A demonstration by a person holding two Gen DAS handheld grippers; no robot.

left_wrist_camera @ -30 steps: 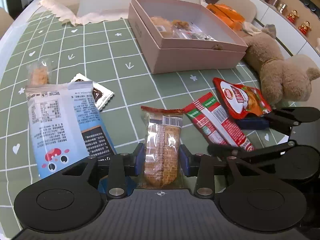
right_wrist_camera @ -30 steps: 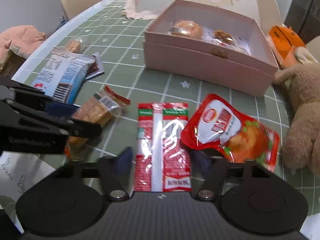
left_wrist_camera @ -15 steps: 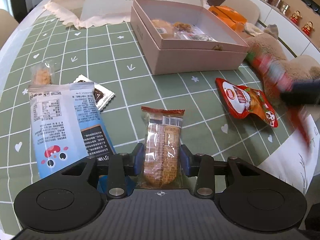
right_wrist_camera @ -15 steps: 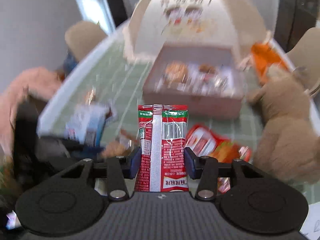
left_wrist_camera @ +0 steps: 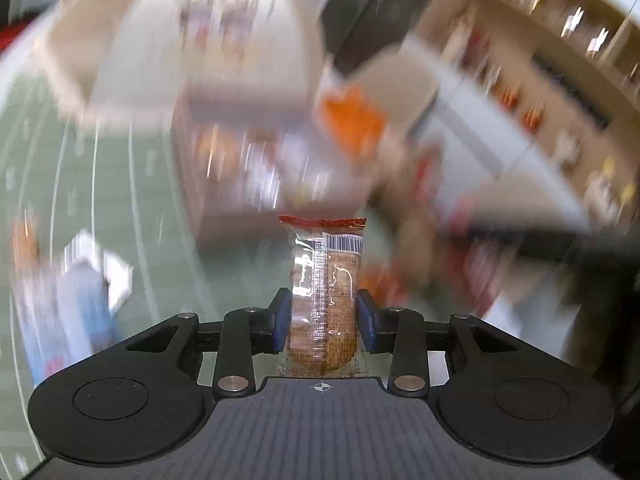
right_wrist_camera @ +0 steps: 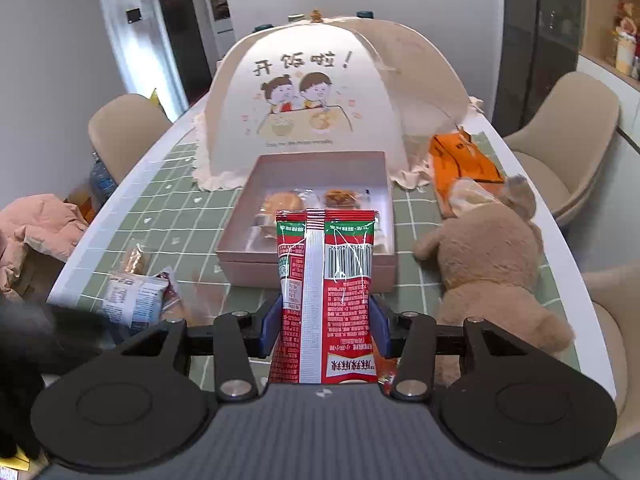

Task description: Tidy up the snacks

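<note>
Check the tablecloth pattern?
Sage green tablecloth with a white grid and small white hearts and flowers. It shows best in the right wrist view.

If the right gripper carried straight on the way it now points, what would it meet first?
Most likely the open pink cardboard box, which lies directly ahead of the right gripper beyond its red-and-green snack packet; depth is hard to judge.

You've got a teddy bear lying on the desk, food cover behind, 2 beige chairs.
</note>
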